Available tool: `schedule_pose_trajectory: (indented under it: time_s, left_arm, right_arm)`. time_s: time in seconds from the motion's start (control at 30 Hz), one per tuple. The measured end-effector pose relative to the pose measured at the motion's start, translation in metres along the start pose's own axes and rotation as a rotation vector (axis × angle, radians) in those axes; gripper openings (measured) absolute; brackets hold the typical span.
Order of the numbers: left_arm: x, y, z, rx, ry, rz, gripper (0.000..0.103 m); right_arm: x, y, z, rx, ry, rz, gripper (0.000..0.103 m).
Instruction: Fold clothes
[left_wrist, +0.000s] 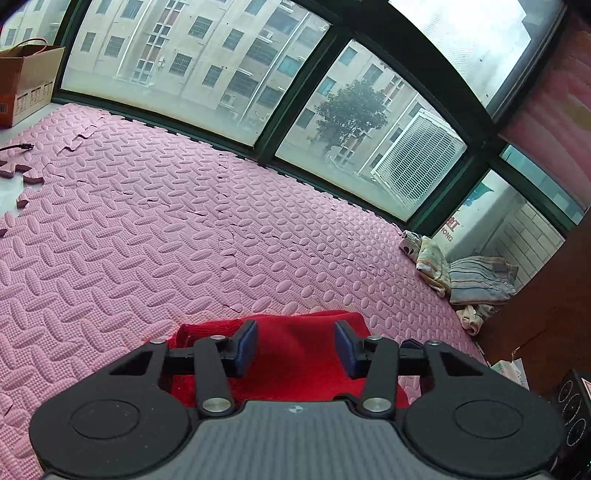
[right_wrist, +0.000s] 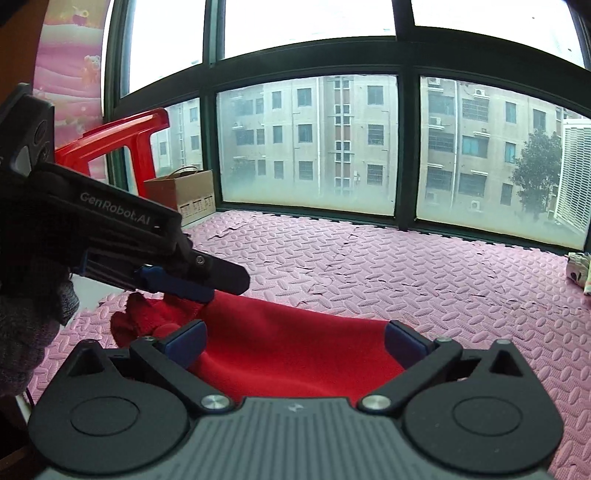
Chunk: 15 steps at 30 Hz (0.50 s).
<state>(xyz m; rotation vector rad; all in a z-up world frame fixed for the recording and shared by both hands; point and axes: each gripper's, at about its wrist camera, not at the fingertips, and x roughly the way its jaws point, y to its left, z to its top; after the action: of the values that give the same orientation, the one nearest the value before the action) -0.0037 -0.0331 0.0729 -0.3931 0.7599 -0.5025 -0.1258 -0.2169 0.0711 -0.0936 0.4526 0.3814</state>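
A red garment (left_wrist: 295, 354) lies on the pink foam mat (left_wrist: 184, 221), close in front of both grippers. My left gripper (left_wrist: 295, 345) is open above it, its blue pads apart with red cloth showing between them. In the right wrist view the same red garment (right_wrist: 295, 343) spreads flat with a bunched end at the left. My right gripper (right_wrist: 295, 343) is open wide over the garment's near edge. The left gripper (right_wrist: 177, 286) shows from the side at the left, its fingertips just above the bunched end.
A pile of folded striped and patterned clothes (left_wrist: 476, 280) sits at the mat's far right corner. A cardboard box (right_wrist: 184, 195) and a red plastic chair (right_wrist: 122, 144) stand at the far left by the window (right_wrist: 306, 144). Dark wooden furniture (left_wrist: 554, 314) borders the right.
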Motion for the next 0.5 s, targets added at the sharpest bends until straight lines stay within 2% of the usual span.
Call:
schedule_pose_trajectory:
  time_s: [0.13,0.33,0.5]
  left_arm:
    - [0.002,0.007,-0.001,-0.01,0.012,0.012,0.044]
    - [0.005,0.023,-0.007,-0.046,0.009,0.017,0.036]
    - [0.007,0.039,-0.014,-0.098,-0.009,0.01,0.025]
  right_arm:
    - [0.005,0.003,-0.001,-0.003,0.009,-0.021,0.103]
    - [0.008,0.024,-0.012,-0.094,0.003,-0.025,0.103]
    - [0.016,0.027,-0.027,-0.082,0.02,-0.009,0.103]
